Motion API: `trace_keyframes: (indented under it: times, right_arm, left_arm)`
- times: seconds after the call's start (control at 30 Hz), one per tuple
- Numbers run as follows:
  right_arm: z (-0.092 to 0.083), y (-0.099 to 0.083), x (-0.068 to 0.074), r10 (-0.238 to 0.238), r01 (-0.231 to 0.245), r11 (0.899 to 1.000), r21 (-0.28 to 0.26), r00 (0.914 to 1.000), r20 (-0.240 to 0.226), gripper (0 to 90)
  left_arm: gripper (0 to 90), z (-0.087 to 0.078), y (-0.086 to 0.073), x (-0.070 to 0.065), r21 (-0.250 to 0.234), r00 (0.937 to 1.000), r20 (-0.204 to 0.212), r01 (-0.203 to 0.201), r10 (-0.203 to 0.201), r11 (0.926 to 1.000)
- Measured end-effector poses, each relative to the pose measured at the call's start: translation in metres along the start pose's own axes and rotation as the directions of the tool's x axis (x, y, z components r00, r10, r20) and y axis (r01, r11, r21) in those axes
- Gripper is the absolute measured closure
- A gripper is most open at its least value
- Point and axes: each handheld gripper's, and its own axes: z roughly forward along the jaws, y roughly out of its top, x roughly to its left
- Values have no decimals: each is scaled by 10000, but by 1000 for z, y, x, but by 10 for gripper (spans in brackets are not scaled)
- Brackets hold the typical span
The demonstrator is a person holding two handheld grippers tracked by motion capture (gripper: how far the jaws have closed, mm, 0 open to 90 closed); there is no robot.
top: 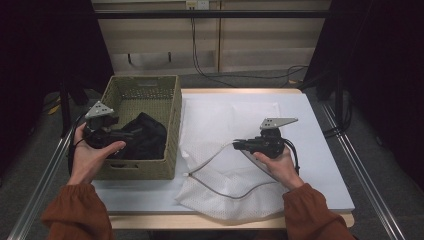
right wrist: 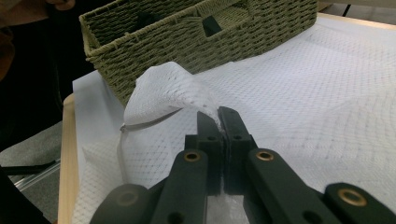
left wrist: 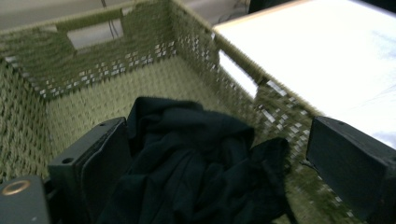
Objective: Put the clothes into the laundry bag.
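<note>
While my right gripper (right wrist: 218, 116) pinches the mesh bag's (right wrist: 163, 88) edge up, holding its mouth open, I hold my left gripper (left wrist: 210, 163), jaws apart, around the black cloth (left wrist: 187, 158) in the basket (left wrist: 93, 70).

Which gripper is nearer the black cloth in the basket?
Left. The left gripper is inside the basket, its open jaws around the black cloth; the right gripper is over the table, pinching the white mesh.
</note>
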Motion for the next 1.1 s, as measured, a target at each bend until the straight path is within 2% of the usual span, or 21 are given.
trace_keyframes:
  times: [0.03, 0.1, 0.17, 0.2, 0.27, 0.33, 0.4, 0.47, 0.53, 0.6, 0.63, 0.67, 0.77, 0.8, 0.83, 0.87, 0.9, 0.93, 1.0, 1.07, 1.1]
  right_arm:
    - [0, 0, 0, -6, 6, 10000, 4, 10000, 3, 882]
    - [0, 0, 0, 32, -32, 10000, 1, 10000, -1, 882]
    - [0, 0, 0, 27, -27, 10000, 5, 10000, -9, 882]
    - [0, 0, 0, 18, -18, 10000, -5, 10000, -9, 882]
    - [0, 0, 0, -4, 3, 10000, -4, 10000, -23, 881]
    - [0, 0, 0, 8, -8, 10000, -1, 10000, -36, 882]
    - [0, 0, -1, -3, 3, 10000, -5, 10000, -27, 882]
    - [0, 1, -1, -32, 32, 10000, -4, 10000, -20, 882]
    - [-1, 1, -1, -4, 4, 10000, -39, 10000, -2, 882]
    - [-2, 2, -1, -4, 4, 10000, -66, 10000, -2, 881]
    - [-2, 2, -1, -20, 20, 10000, -79, 10000, 0, 882]
    - [-3, 2, -1, -22, 22, 10000, -96, 10000, 1, 881]
    - [-4, 3, -2, -13, 13, 9999, -129, 10000, 28, 881]
    - [-4, 3, -2, -7, 7, 9999, -108, 10000, 10, 881]
    - [-3, 3, -2, 4, -4, 9999, -118, 10000, 19, 881]
    - [-3, 3, -2, -7, 7, 9999, -104, 10000, 18, 881]
    - [-3, 3, -2, -5, 5, 10000, -86, 10000, 27, 881]
    - [-2, 3, -2, -13, 13, 10000, -86, 10000, 40, 881]
    - [-2, 2, -3, 24, -24, 10000, -51, 10000, 4, 881]
    - [-1, 2, -3, -3, 3, 10000, 0, 10000, -3, 881]
    - [0, 2, -3, -6, 6, 10000, 16, 10000, -2, 881]
  left_arm:
    - [62, 3, 0, 1, 43, 10000, 49, 75, -75, 10000]
    - [61, 8, 1, 4, 288, 9999, -55, -84, 86, 9995]
    - [61, 14, 3, 7, 446, 10000, 29, 2, -4, 9990]
    - [61, 17, 4, 9, 524, 9999, -54, -109, 112, 9986]
    - [60, 22, 6, 12, 339, 9997, 62, 255, -257, 9991]
    - [57, 27, 9, 14, 526, 10000, 55, 35, -38, 9986]
    - [52, 33, 9, 15, 430, 9998, 26, 184, -185, 9989]
    - [61, 40, 7, 17, 551, 9997, -14, 261, -261, 9981]
    - [57, 45, 5, 19, 927, 9996, 73, 275, -283, 9953]
    - [57, 50, 2, 22, 1117, 9998, -18, 199, -198, 9935]
    - [57, 53, 1, 23, 1230, 9991, 18, 420, -426, 9915]
    - [63, 54, 0, 23, 1149, 9989, 3, 459, -462, 9923]
    - [62, 61, -3, 27, 1641, 9994, 84, 309, -327, 9860]
    - [62, 64, -5, 28, 1643, 9991, 35, 420, -432, 9855]
    - [64, 66, -6, 30, 1923, 9992, 62, 381, -400, 9806]
    - [62, 69, -7, 30, 1962, 9986, 112, 480, -512, 9794]
    - [58, 71, -8, 30, 2156, 9978, 313, 507, -588, 9752]
    - [60, 72, -8, 30, 2325, 9985, 278, 392, -470, 9718]
    - [60, 74, -8, 31, 2349, 9974, 501, 379, -510, 9713]
    - [62, 76, -9, 30, 2453, 9978, 501, 295, -431, 9690]
    - [63, 77, -9, 31, 2631, 9972, 644, 197, -380, 9646]
